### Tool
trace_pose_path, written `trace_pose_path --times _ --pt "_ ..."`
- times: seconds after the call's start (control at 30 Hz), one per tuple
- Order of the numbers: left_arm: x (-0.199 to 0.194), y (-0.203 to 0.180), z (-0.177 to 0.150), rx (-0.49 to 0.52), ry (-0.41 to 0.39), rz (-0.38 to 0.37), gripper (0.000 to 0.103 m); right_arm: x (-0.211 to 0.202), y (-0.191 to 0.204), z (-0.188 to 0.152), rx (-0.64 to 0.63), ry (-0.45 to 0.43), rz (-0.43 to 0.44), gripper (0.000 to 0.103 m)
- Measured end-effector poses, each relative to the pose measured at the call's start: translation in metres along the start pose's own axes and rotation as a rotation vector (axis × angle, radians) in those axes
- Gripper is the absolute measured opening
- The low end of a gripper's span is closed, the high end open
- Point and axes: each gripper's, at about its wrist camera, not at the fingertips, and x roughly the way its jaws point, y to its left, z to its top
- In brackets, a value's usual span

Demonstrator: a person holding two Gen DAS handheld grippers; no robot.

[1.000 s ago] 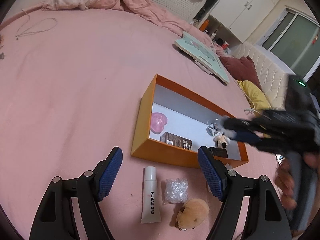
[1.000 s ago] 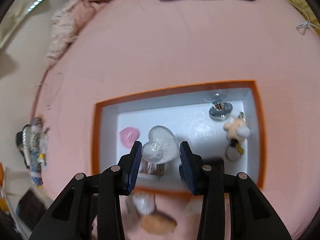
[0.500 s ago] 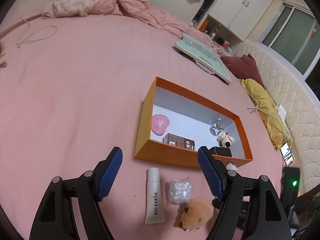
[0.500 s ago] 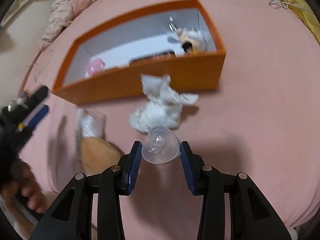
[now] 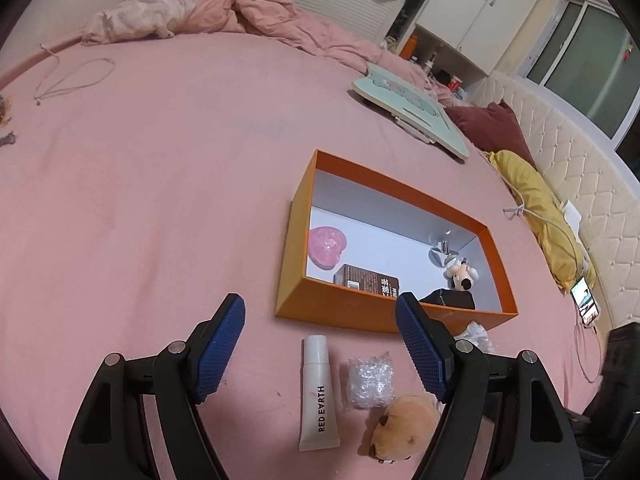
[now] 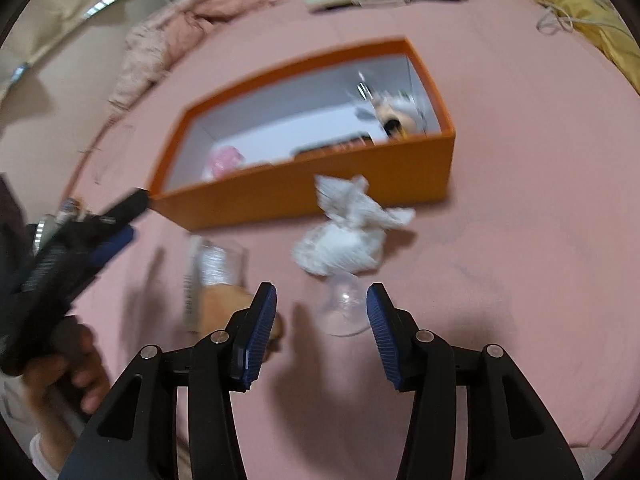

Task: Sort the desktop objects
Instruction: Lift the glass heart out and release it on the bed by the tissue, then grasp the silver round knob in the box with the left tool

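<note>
Two pads of my right gripper [image 6: 322, 312] just spreading, clear heart-shaped case [image 6: 344, 308] loose between them beside crumpled tissue [image 6: 348, 232]. I lift straight up, avoid nudging. Left gripper [image 5: 320, 344] spread, empty.

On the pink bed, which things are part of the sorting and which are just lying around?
Sorting: orange box, white tube, bubble-wrap piece, tan plush, crumpled tissue, clear heart.

Lying about: blanket, green board, yellow pillow, phone.
</note>
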Motion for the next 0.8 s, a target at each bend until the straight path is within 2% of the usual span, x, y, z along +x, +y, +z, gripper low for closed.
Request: trace_pose_path --times 0.1,0.2,0.3,0.4,0.47,0.53,0.57,0.6,0.63,0.73,0.77,0.8 --pt "0.001 -0.001 -0.001 0.006 0.001 0.005 0.077 -0.018 -0.005 0.002 0.024 -0.106 -0.023 0.049" --pt "0.001 -0.003 -0.001 0.013 0.003 0.009 0.077 -0.034 -0.017 0.009 0.092 -0.256 -0.028 0.049" --pt "0.001 -0.005 -0.002 0.023 -0.001 0.015 0.077 -0.034 -0.022 0.015 0.143 -0.381 -0.087 0.049" --pt "-0.002 -0.008 -0.003 0.036 -0.011 0.022 0.077 -0.038 -0.032 0.019 0.101 -0.441 -0.091 0.049" --pt "-0.005 -0.012 -0.004 0.054 -0.029 0.020 0.077 -0.044 -0.033 0.021 0.026 -0.482 -0.078 0.049" --pt "-0.008 -0.018 -0.004 0.080 -0.043 0.016 0.077 -0.045 -0.023 0.026 -0.054 -0.478 -0.162 0.049" --pt "-0.010 -0.021 -0.005 0.095 -0.047 0.011 0.077 -0.041 -0.018 0.030 -0.084 -0.440 -0.220 0.049" --pt "-0.011 -0.024 -0.006 0.109 -0.049 0.007 0.077 -0.037 -0.019 0.033 -0.084 -0.395 -0.243 0.049" --pt "-0.012 -0.027 -0.006 0.122 -0.049 0.003 0.077 -0.033 -0.023 0.035 -0.066 -0.353 -0.235 0.049" --pt "-0.011 -0.039 -0.005 0.173 -0.029 -0.001 0.077 -0.020 -0.037 0.036 -0.008 -0.267 -0.118 0.048" --pt "-0.010 -0.042 -0.005 0.189 -0.021 0.000 0.077 -0.016 -0.039 0.037 0.002 -0.246 -0.099 0.035" --pt "-0.008 -0.048 -0.002 0.208 -0.010 -0.001 0.077 -0.012 -0.040 0.037 0.001 -0.229 -0.096 0.011"
